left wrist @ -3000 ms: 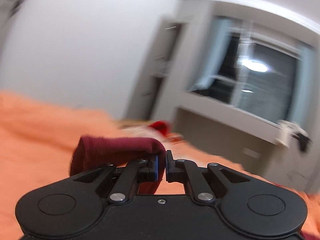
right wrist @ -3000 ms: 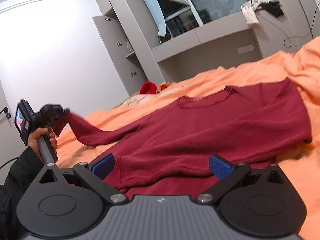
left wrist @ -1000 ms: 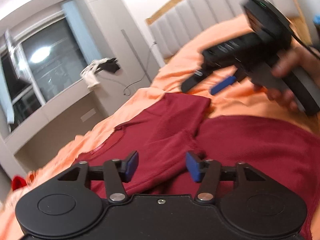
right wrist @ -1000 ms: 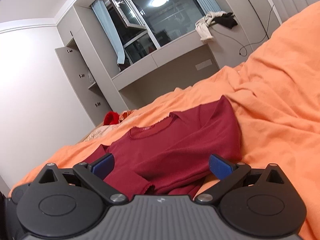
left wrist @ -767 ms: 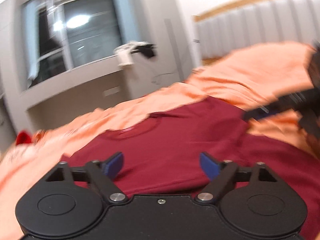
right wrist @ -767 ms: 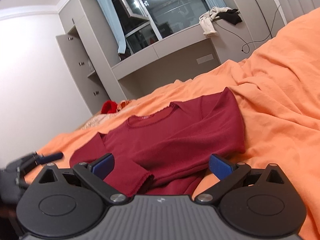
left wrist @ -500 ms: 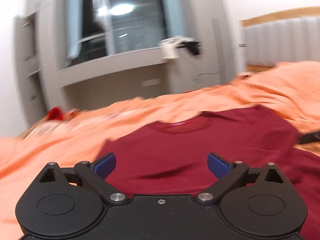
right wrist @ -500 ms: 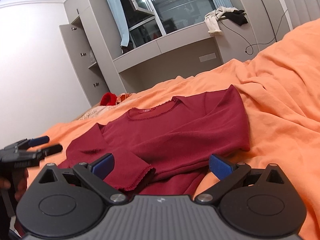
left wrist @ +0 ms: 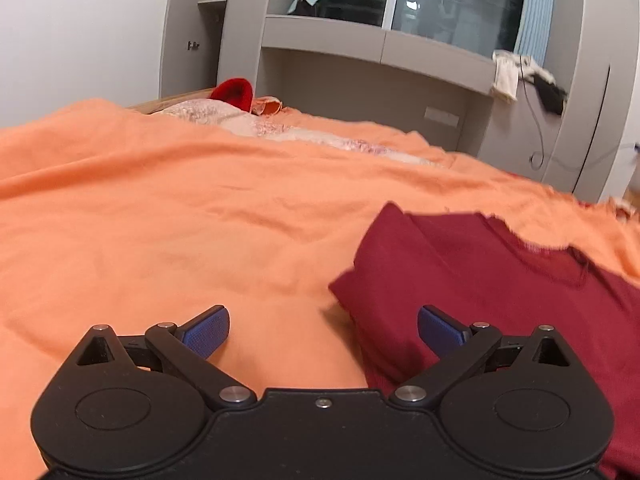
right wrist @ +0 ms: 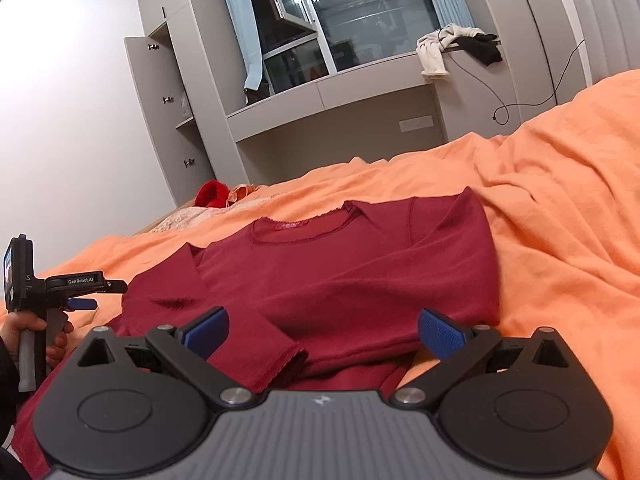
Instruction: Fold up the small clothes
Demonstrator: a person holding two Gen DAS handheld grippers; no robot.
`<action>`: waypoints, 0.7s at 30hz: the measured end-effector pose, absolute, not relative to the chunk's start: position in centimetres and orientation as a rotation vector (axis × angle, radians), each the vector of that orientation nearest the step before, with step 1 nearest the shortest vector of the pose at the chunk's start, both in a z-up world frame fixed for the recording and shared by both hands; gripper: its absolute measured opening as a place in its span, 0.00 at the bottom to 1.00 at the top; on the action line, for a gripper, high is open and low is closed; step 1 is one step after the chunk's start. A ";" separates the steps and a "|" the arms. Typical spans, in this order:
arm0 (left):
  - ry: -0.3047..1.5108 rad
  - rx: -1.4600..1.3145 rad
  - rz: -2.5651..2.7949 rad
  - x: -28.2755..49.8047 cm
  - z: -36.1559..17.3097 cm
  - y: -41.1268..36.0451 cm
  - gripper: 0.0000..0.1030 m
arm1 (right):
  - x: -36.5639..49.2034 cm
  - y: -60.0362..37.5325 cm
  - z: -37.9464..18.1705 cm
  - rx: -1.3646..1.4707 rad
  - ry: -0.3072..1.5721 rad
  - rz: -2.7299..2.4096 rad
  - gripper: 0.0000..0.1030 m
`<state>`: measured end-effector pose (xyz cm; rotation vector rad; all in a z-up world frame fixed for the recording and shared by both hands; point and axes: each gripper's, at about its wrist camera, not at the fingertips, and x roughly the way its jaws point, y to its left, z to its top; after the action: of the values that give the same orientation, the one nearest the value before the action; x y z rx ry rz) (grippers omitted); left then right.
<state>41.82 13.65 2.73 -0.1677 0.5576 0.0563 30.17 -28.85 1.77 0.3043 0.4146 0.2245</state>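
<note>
Right now the dark red long-sleeved knit top [right wrist: 344, 280] lies flat on the wrinkly orange bed blanket [right wrist: 560, 216], with both sleeves folded in across its front. Its round neck points toward the grey window wall. The right gripper [right wrist: 323, 330] hangs low over the bottom edge of the top, jaws wide apart and holding nothing. The left gripper [left wrist: 323, 330] sits just beside the top's left side, over bare blanket, jaws also spread wide and empty. Far off at the bed's end rests a small bright red cloth lump [left wrist: 234, 93].
</note>
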 end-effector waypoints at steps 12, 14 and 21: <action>0.613 -0.127 -0.020 45.6 1.2 13.4 0.42 | 31.6 -28.2 0.3 0.294 0.511 0.215 1.00; 0.620 -0.165 -0.057 45.6 0.9 13.5 0.21 | 31.6 -28.0 0.2 0.286 0.512 0.214 1.00; 0.592 -0.179 0.014 44.9 1.6 12.7 0.07 | 31.6 -27.7 -0.3 0.272 0.524 0.216 1.00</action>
<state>44.93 12.66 1.61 -0.1788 0.5924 0.0139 31.62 -27.71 -0.26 0.2724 0.5241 0.2159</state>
